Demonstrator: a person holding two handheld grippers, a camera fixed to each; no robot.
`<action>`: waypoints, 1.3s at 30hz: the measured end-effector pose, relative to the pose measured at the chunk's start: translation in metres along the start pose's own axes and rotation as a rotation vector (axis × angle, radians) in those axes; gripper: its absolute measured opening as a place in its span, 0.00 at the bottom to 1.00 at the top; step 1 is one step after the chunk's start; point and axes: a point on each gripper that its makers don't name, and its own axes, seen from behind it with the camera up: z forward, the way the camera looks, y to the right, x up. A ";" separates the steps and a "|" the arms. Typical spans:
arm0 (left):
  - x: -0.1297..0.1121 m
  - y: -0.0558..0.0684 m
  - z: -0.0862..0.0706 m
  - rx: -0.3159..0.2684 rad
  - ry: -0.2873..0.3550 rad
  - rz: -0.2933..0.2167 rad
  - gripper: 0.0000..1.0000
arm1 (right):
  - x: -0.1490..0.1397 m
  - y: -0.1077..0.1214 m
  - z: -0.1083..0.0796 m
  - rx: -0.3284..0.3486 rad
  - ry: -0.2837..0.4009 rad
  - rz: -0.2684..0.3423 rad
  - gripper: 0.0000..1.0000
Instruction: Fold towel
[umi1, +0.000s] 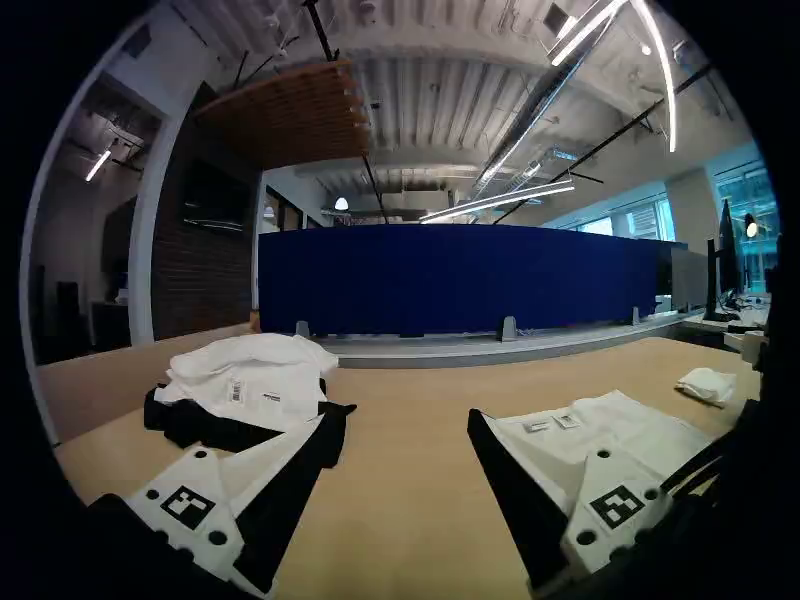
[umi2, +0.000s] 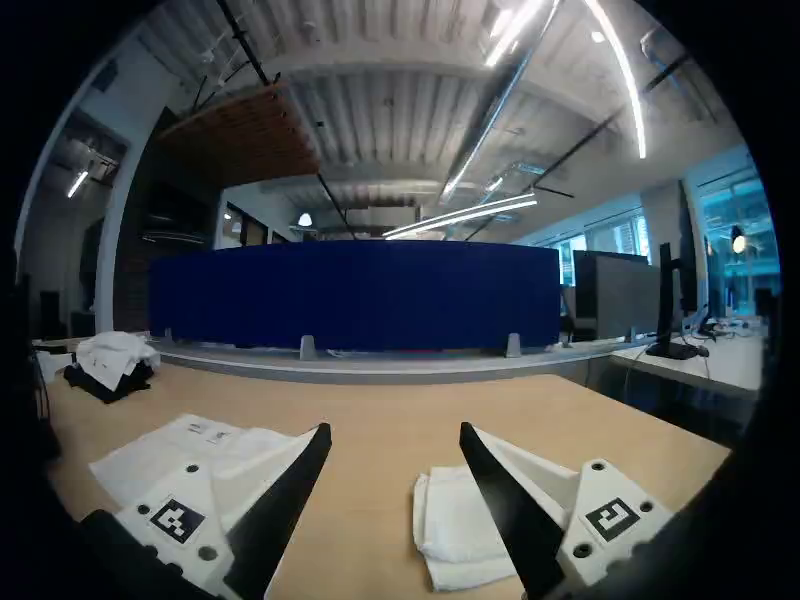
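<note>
Two tools, both spread wide, with nothing between the fingers of either.

Left tool: low over the wooden worktop, bare wood in its gap.
- Near left, just past its left finger: a heap of white towels, loosely bundled, lying on a black cloth that sticks out beneath it at the near edge.
- Near right: a flat towel, white, spread out, small tags on its upper face. The right finger overlaps it in this view; I cannot tell whether they touch.
- Farther right, apart from the flat one: a folded towel, small and white.

Right tool: also low over the worktop, bare wood in its gap.
- The folded towel lies near, partly under the right finger, its layered edges facing the camera; contact cannot be told.
- The flat towel lies at near left, behind the left finger.
- The heap sits far left.

Far side: a blue partition runs along the worktop's back edge. A monitor stands on a neighbouring desk at right.
</note>
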 end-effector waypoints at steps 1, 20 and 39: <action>0.001 0.000 0.000 -0.001 -0.001 0.004 0.97 | 0.001 0.000 0.000 -0.002 0.000 0.000 1.00; 0.136 0.008 -0.010 -0.015 0.019 -0.016 0.97 | 0.129 -0.007 -0.018 0.009 0.017 -0.036 1.00; 0.166 0.048 -0.016 -0.233 -0.135 0.133 0.97 | 0.166 -0.055 -0.014 0.205 -0.104 -0.158 1.00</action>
